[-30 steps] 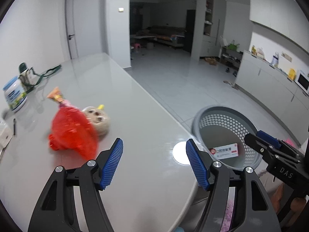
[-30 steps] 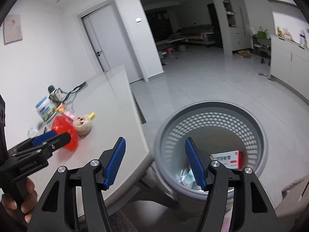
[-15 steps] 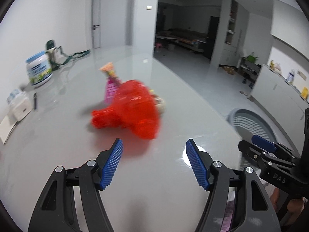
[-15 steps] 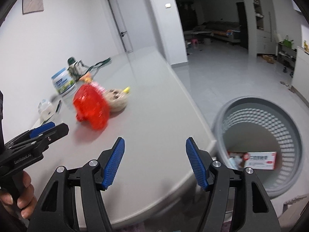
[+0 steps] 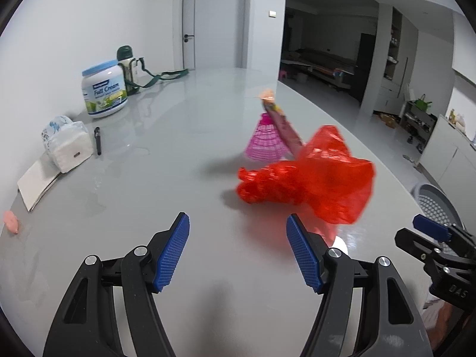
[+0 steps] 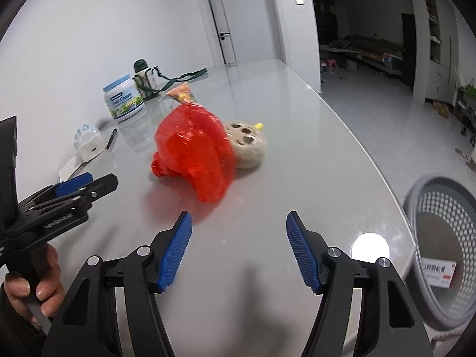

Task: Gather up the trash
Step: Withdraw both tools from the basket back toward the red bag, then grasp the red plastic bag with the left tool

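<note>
I am standing in a home, working at a long grey table (image 5: 184, 113). Against the wall on it are sitting a milk powder tub (image 5: 104, 90) and a strapped flask (image 5: 127, 67). Beyond the table's far end a dim living room with a sofa (image 6: 367, 47) is opening up.

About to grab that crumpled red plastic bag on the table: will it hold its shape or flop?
The crumpled red translucent plastic bag looks thin and creased, so it will likely collapse and dangle when pinched. It probably weighs little and may slide on the glossy grey table if nudged.
</note>
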### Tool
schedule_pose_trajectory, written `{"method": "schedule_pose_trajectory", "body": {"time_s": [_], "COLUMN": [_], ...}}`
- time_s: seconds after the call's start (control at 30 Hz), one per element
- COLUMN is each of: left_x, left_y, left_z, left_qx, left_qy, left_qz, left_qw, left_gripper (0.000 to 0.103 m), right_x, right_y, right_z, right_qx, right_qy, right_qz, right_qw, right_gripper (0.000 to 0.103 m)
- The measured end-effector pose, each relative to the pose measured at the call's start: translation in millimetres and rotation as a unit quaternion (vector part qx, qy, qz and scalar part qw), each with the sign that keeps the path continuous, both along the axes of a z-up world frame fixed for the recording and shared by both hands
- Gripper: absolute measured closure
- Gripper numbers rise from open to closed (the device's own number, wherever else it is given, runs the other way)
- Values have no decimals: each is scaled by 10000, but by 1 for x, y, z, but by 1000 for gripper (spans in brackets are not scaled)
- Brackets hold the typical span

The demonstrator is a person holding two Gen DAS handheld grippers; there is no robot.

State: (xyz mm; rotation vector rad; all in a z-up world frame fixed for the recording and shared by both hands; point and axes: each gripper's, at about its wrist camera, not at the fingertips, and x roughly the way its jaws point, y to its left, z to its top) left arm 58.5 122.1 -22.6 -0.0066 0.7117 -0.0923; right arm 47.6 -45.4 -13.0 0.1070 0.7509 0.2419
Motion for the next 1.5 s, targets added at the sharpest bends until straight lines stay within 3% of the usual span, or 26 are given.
{"method": "schedule_pose_trajectory", "body": {"time_s": [0.57,0.93,1.23,1.5], "left_x": [10,21,52,51], "left_y": [-6,-73,-112,-86], "left_z": [-4,7,-4,-11], "left_qx": [-255,-684,-302,-95], "left_qy": [206,338,429,472], "left_qz": [-184,-584,-243,350], "left_qw": [9993,9954,9983,9982], "left_gripper": [36,34,34,34], "right_x": [10,-11,-23,-27], "right_y": [-7,-69,-101,-107], "right_z": [14,8,-3,-9], "right_qx": [-147,261,763,906], "right_qy": [-248,-226,-126,-128], "right_qz": [-134,-629,-780,-731], "right_qw": [9995,9974,9939,9931], "right_gripper": [40,38,38,38]}}
